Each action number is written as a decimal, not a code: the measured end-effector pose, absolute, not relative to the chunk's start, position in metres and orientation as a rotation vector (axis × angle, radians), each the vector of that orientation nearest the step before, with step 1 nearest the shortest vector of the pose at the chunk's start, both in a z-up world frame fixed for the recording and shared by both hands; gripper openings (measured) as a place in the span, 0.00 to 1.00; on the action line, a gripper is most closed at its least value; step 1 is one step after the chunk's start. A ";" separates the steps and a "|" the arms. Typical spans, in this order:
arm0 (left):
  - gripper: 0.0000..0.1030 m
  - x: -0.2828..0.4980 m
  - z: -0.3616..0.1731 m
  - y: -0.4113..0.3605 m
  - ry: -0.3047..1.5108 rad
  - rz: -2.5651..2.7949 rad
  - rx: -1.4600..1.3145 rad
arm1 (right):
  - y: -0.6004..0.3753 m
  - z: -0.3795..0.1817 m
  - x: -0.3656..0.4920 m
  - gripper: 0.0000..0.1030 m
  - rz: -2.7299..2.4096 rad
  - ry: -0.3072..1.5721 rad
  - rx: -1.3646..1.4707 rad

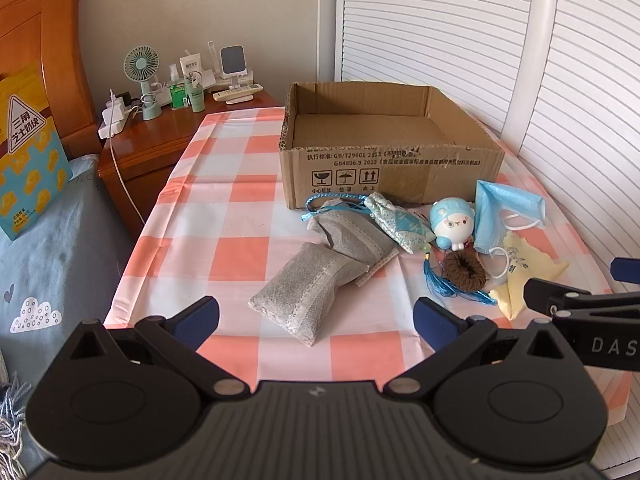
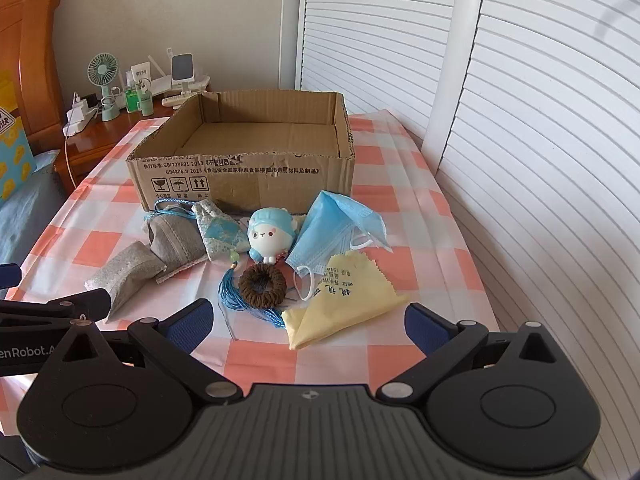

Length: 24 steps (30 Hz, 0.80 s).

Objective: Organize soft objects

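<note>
Left gripper [image 1: 316,316], right gripper [image 2: 308,322]: jaws wide, empty. Grey sachet [image 1: 304,292]: soft, light, likely shifting fill; pinch mid-body. Yellow cloth [image 2: 344,306]: limp, thin; take folded edge.

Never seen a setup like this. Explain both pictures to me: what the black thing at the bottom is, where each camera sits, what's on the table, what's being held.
Each black shape is a handheld two-finger gripper; a camera on it looks forward along its fingers. One view is from the left gripper, the other from the right gripper. Both are open and hold nothing. On the checked tablecloth stands an empty cardboard box. In front of it lie two grey pouches, a patterned sachet, a small blue toy, a blue face mask, a brown hair tie and a yellow cloth.
</note>
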<state>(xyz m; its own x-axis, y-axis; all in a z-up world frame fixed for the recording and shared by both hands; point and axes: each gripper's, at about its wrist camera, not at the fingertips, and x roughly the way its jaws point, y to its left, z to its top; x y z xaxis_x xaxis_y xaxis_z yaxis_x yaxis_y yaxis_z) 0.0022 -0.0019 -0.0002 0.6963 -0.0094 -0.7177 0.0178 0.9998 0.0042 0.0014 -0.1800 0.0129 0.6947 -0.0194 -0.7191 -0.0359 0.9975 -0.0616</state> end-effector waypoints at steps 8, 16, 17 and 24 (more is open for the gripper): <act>0.99 0.002 0.001 -0.001 0.800 -0.016 0.011 | -0.180 0.014 0.001 1.00 0.009 0.801 -0.074; 0.99 0.002 0.000 -0.001 0.799 -0.017 0.010 | -0.180 0.015 0.001 1.00 0.006 0.799 -0.075; 0.99 0.002 0.001 -0.001 0.799 -0.016 0.010 | -0.180 0.015 0.001 1.00 0.006 0.798 -0.076; 0.99 0.002 0.001 -0.001 0.799 -0.017 0.011 | -0.180 0.015 0.001 1.00 0.006 0.798 -0.077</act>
